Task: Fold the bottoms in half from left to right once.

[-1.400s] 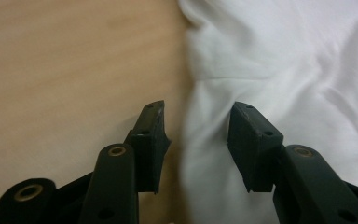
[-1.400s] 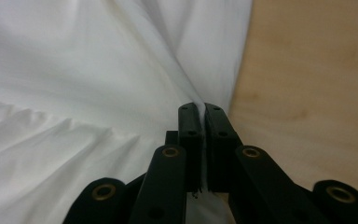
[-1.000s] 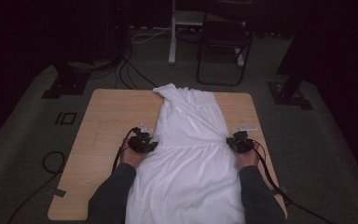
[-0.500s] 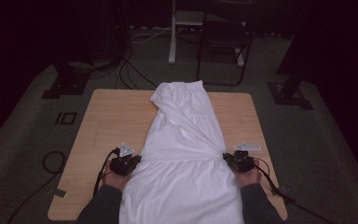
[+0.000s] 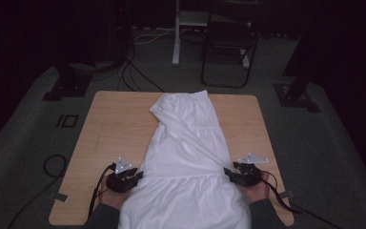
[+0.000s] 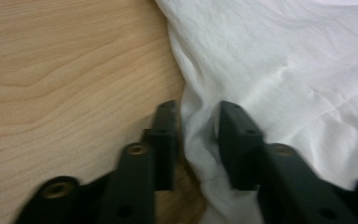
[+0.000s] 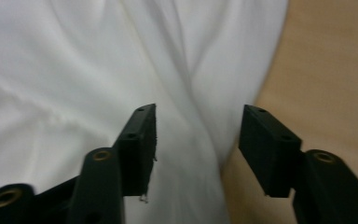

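Note:
A long white garment (image 5: pixel 186 143) lies lengthwise down the middle of the wooden table (image 5: pixel 114 119), its lower part hanging over the near edge. My left gripper (image 5: pixel 138 175) sits at its left side near the front of the table. In the left gripper view the jaws (image 6: pixel 196 135) have just been opening, and a raised fold of the white cloth (image 6: pixel 270 70) stands loosely between them. My right gripper (image 5: pixel 228 172) is at the garment's right edge. Its jaws (image 7: pixel 198 140) have also just been opening and stand wide apart over the cloth (image 7: pixel 74 70), without pressing it.
Bare wood (image 6: pixel 65 70) lies on both sides of the garment. Beyond the table's far edge stand a dark chair (image 5: pixel 228 52) and a white stand (image 5: pixel 176 38). Cables (image 5: pixel 133 76) run over the grey floor, with black stand feet (image 5: pixel 69 88) at the left and right.
Both hands have drawn back toward the near edge and outward, pulling the garment flatter and straighter. Both pairs of jaws, shut on the cloth before, now stand apart.

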